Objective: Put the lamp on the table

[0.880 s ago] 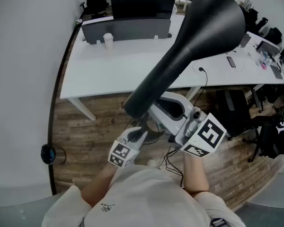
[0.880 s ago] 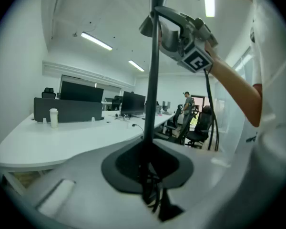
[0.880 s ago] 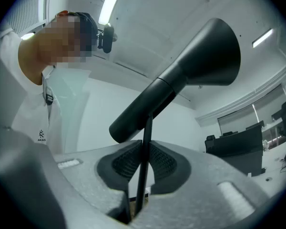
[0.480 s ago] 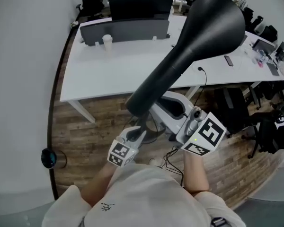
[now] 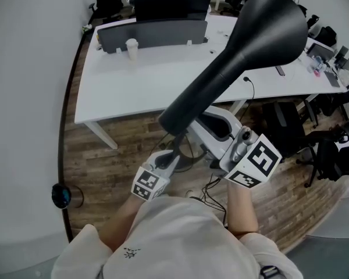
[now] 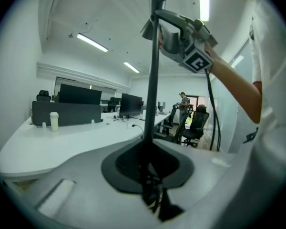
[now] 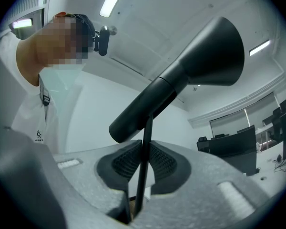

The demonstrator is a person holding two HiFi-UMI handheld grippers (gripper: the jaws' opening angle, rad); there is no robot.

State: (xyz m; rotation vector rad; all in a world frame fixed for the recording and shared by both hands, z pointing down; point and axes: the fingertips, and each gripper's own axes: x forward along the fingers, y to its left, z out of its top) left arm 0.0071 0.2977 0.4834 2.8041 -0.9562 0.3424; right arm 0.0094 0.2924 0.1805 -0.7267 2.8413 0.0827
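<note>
I carry a black lamp with a big cone-shaped shade [image 5: 244, 57] over the wooden floor, in front of the white table [image 5: 139, 80]. My left gripper [image 5: 173, 156] is shut on the lamp's thin pole [image 6: 153, 80] low down, with its jaws [image 6: 148, 168] pressed round the pole and a cable. My right gripper [image 5: 193, 133] is shut on the same pole [image 7: 145, 161] higher up, just under the shade [image 7: 190, 85], which hides its fingertips in the head view. In the left gripper view the right gripper [image 6: 181, 37] shows clamped near the top of the pole.
On the table stand a paper cup [image 5: 132, 47], a grey divider [image 5: 151, 36] and a dark monitor [image 5: 171, 4]. Black office chairs [image 5: 285, 132] crowd the right. Cables lie on the floor near my feet. A small round black thing [image 5: 61, 195] sits by the curved wall at the left.
The lamp's shade has drifted a little to the right over the table's edge. Both grippers keep their hold on the pole.
</note>
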